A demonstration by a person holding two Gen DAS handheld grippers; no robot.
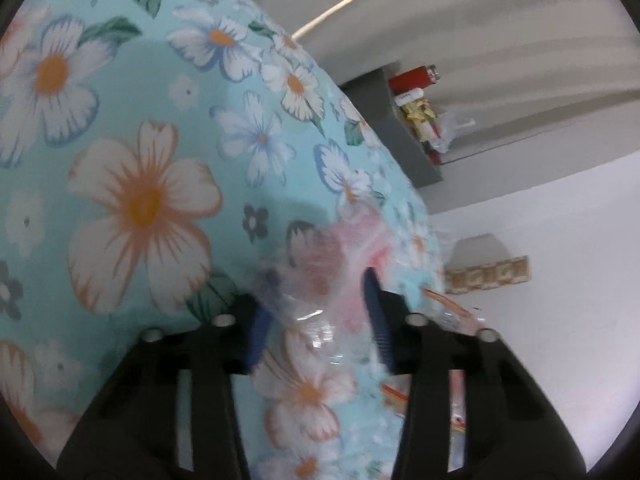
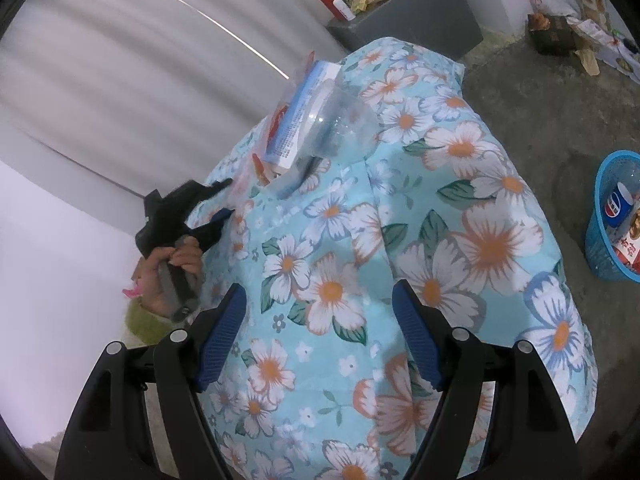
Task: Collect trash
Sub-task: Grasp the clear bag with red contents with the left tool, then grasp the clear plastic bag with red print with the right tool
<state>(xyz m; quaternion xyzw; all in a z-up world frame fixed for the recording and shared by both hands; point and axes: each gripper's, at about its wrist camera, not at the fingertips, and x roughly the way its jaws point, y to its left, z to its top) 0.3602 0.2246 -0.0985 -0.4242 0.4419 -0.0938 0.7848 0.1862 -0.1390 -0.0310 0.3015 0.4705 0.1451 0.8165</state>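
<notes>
A crumpled clear plastic wrapper (image 1: 324,272) with pink print lies at the edge of the floral cloth (image 1: 160,120). My left gripper (image 1: 320,328) has its blue pads against both sides of the wrapper. The right wrist view shows that gripper (image 2: 224,200) at the cloth's left edge, held by a hand (image 2: 176,268) in a green sleeve. My right gripper (image 2: 320,332) hangs open above the cloth (image 2: 400,240) with nothing between its fingers. Farther back on the cloth lie a clear plastic bottle (image 2: 344,124), a white and blue box (image 2: 304,116) and an orange-red wrapper (image 2: 260,168).
A blue mesh basket (image 2: 600,252) holding a Pepsi can (image 2: 618,204) and other packaging stands on the concrete floor to the right. A grey block (image 2: 408,20) with a red bottle and packets stands behind the table. More clutter lies at the far right by the wall.
</notes>
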